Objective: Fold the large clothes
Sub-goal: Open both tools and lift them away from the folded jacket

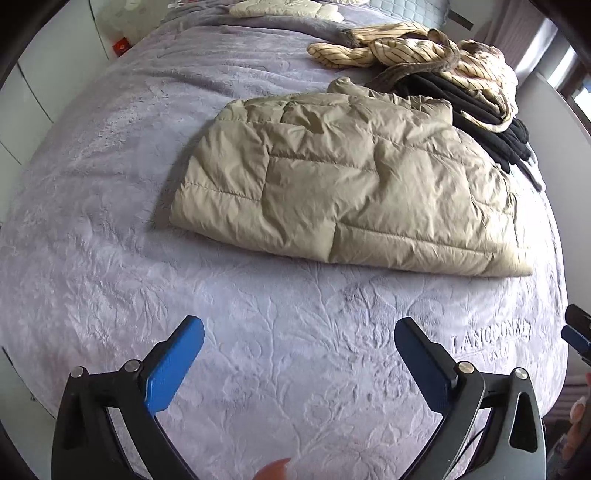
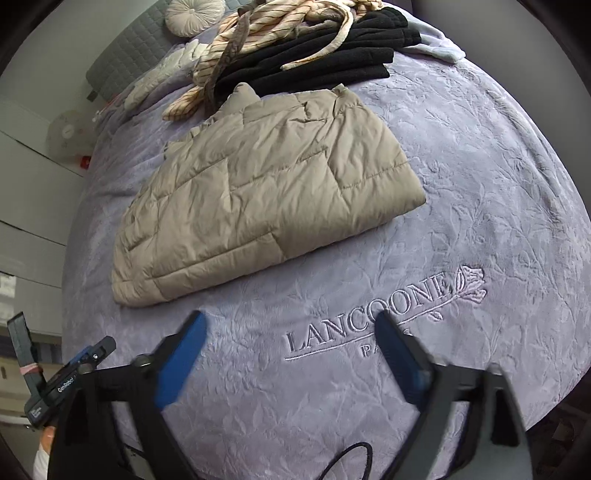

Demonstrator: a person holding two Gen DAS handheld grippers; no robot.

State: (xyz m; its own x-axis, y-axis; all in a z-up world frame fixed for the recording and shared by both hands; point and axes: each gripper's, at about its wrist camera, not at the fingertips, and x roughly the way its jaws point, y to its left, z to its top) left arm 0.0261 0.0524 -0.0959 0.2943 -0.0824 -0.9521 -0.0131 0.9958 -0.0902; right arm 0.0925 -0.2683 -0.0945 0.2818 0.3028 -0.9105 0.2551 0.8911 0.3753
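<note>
Bed: lavender embossed bedspread [image 1: 110, 229] fills both views and serves as your folding surface; its stitched lettering [image 2: 369, 314] lies near the front edge.
Jacket: beige quilted jacket [image 1: 343, 192] lies flat near the middle of the bed, already doubled into a compact rectangle, probably so it stays put while you pull back.
Pile: striped garment [image 1: 410, 51] and black clothes [image 2: 332, 62] sit heaped just behind the jacket, touching its far edge; likely waiting their turn.
Left gripper: your left gripper [image 1: 299, 332] stands fully spread over bare bedspread with nothing between its blue pads [image 1: 173, 365].
Right gripper: your right gripper [image 2: 291, 325] is likewise wide apart and empty, hovering over the lettering.
Left view only: wardrobe doors beside the bed and a fingertip at the bottom edge.
Right view only: round cushion [image 2: 188, 16], grey headboard [image 2: 129, 59], and your left gripper seen from the side.
Judgement: this jacket looks finished; the striped garment probably comes next.
</note>
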